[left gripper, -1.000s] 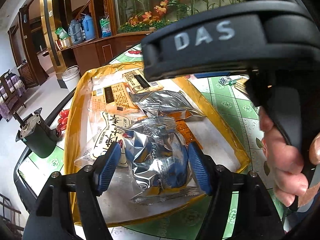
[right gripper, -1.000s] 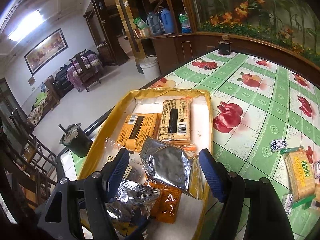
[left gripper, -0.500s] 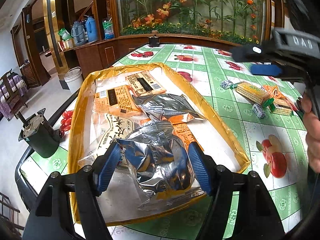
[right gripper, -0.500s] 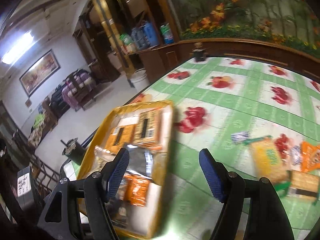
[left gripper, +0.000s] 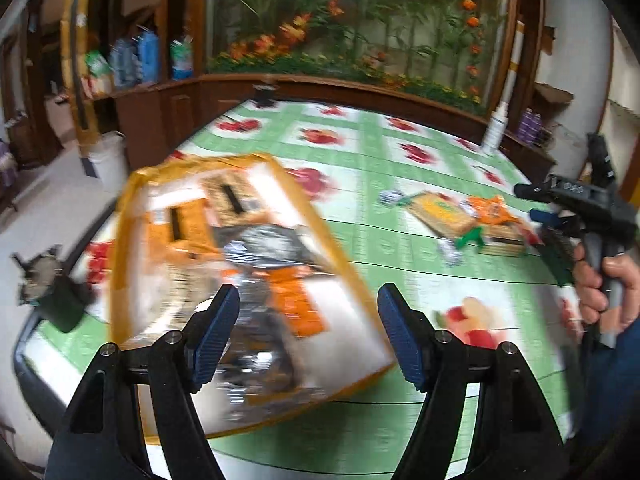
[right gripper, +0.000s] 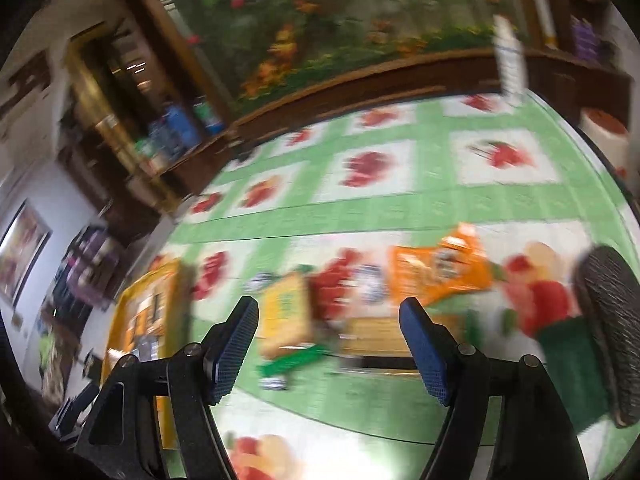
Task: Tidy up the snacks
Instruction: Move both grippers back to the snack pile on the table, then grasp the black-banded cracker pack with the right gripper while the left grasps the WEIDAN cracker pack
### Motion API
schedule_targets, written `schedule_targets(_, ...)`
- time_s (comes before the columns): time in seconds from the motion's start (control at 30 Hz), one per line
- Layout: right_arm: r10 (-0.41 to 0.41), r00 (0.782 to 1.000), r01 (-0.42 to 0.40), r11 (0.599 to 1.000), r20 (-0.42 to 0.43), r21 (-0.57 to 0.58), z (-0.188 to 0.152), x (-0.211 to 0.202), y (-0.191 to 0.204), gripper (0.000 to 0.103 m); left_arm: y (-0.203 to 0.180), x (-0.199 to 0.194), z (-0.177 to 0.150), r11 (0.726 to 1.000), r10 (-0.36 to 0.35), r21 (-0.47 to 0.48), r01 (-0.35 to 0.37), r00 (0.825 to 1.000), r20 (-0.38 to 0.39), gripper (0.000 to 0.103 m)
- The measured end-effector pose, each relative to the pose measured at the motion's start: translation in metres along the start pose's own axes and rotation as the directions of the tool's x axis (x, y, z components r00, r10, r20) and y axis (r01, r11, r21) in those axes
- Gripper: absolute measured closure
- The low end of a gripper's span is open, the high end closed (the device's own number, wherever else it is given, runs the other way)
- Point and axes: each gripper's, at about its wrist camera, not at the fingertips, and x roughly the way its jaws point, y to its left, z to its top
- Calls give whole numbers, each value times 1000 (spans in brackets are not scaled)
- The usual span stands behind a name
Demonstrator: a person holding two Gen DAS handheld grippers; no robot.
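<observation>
glossy tablecloth (left gripper: 400, 168), crinkly silver foil packet (left gripper: 272, 244), ribbed blue fingers (left gripper: 214, 340).

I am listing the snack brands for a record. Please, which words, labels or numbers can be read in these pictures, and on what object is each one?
None can be read.
Packets in the tray: dark label bars, print blurred.
Yellow packet and orange packet on the table: print blurred.
Right gripper: pale marks on its top, too small to read.
White bottle: label too small.
</observation>
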Motion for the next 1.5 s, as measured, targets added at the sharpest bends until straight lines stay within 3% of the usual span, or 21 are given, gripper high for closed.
schedule_targets(0.1, -16, 999, 18, 996, -31, 84, 0, 3, -31, 27, -18, 9, 8, 996, -85, -1, 85, 995, -52, 32)
schedule_targets(0.27, -10, 998, 18, 992, -63, 122, -2, 19, -51, 27, -44, 19, 14, 990, -135, 22, 138, 987, -90, 32)
schedule_targets(0.43, -35, 998, 40, 996, -54, 79, 1, 42, -49, 27, -59, 21, 5, 987, -146, 46, 152, 983, -116, 32)
schedule_targets(0.53, -34, 993, 39, 998, -116, 45, -5, 48, -42, 27, -60, 19, 4, 988, -139, 51, 146, 983, -120, 32)
schedule_targets(0.7, 46, 966, -57, 998, -254, -37, -24, 36, -13, 27, -48, 15, 6, 992, -119, 34, 124, 986, -112, 32)
schedule_targets(0.9, -12, 987, -24, 976, -163, -218, -30, 28, 18, 25, -44, 19, 17, 990, -133, 19, 136, 984, -119, 32)
schedule_targets(1.0, -76, 985, 19, 942, -157, -334, -40, 39, 34, 25, -45, 27, 27, 989, -144, 16, 148, 979, -143, 32)
schedule_targets(1.13, -104, 977, 19, 910, -184, -414, -50, 50, 46, 25, -48, 42, 45, 986, -161, 3, 164, 971, -176, 32)
schedule_targets(1.33, -169, 974, 68, 855, -152, -514, -65, 54, 59, 26, -61, 68, 69, 982, -185, -16, 187, 953, -238, 32)
schedule_targets(1.4, -182, 971, 74, 843, -153, -533, -68, 55, 61, 40, -67, 79, 77, 980, -199, -32, 197, 946, -257, 32)
schedule_targets(1.5, -186, 970, 71, 836, -159, -543, -70, 52, 63, 48, -76, 100, 86, 978, -208, -50, 202, 930, -303, 29)
